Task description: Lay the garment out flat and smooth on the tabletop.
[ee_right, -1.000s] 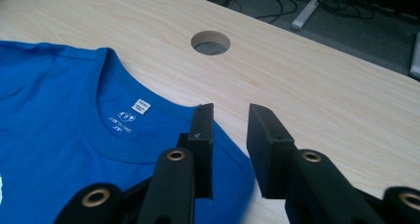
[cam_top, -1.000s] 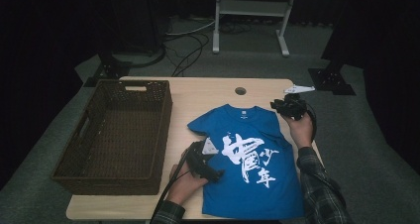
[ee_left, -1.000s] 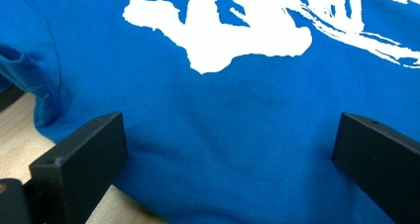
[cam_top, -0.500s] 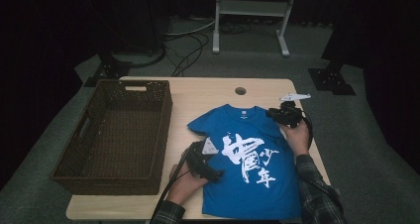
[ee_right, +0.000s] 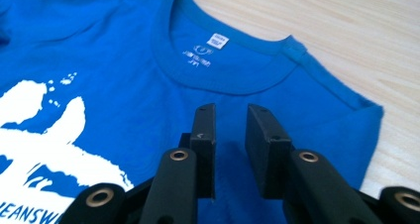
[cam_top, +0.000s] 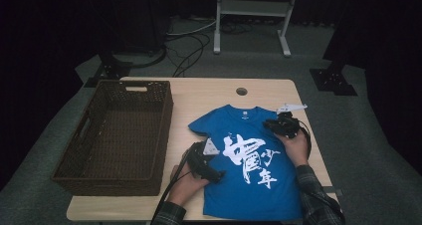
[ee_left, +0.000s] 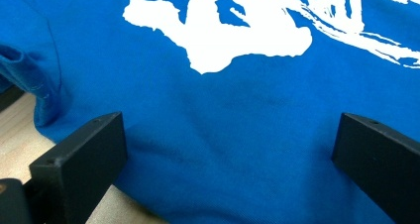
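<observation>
Left tool [ee_left: 223, 169] is gaping wide over the blue T-shirt [cam_top: 249, 165], gripping nothing. Right tool [ee_right: 230, 135] is sitting nearly closed by the collar, empty; the neck label's [ee_right: 218, 41] too tiny to read.

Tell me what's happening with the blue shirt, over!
Left gripper jaws wide open, low over the shirt's side. Right gripper jaws narrow, gap empty, near the collar. Blue T-shirt flat on the table. Nothing in the way.

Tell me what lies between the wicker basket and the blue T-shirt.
In the high view, bare wooden tabletop separates the basket from the T-shirt; nearer the person, the left claw sits at the shirt's edge.
</observation>
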`<state>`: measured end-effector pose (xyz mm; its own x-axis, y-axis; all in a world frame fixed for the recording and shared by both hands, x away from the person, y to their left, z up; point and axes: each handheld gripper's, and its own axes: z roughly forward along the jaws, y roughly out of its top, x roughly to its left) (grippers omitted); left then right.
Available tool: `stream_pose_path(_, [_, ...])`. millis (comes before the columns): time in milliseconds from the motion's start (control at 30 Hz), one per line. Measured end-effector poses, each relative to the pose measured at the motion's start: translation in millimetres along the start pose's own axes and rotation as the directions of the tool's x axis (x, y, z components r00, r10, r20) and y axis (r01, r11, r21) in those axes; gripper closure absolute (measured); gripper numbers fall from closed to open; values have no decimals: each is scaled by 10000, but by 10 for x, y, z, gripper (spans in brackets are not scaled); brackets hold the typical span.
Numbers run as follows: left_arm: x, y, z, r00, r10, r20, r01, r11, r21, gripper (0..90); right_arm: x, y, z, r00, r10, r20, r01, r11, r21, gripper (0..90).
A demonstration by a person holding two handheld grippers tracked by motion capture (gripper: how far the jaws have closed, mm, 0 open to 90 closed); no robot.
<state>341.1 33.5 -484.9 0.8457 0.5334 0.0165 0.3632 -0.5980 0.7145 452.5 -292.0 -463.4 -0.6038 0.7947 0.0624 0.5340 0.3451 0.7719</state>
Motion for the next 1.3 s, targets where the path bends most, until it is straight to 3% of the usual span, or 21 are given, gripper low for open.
stream_pose_path(300, [0, 0, 0, 10000, 3, -2, -3, 10000, 2, 3, 103, -25, 13, 9991, -350, -241, 353, 9993, 156, 740])
stream_pose_path(633, [0, 0, 0, 10000, 2, -3, -2, 10000, 1, 3, 123, -96, 93, 9984, -386, -409, 408, 9977, 536, 729])
stream_pose_path(733, [0, 0, 0, 10000, 3, 2, -3, 10000, 0, 3, 134, -104, 95, 9984, -472, -326, 488, 9975, 502, 731])
stream_pose_path(967, [-1, 0, 0, 10000, 2, 1, -2, 10000, -1, 3, 143, -126, 97, 9965, -837, 62, 834, 9959, 359, 835])
stream_pose_path(1167, [0, 0, 0, 10000, 2, -2, -2, 10000, 1, 3, 120, -128, 97, 9979, -652, 67, 650, 9974, 306, 867])
stream_pose_path(1300, [0, 0, 0, 10000, 5, 2, -5, 10000, 2, 3, 77, -115, 83, 9993, -337, -164, 343, 9989, 329, 869])
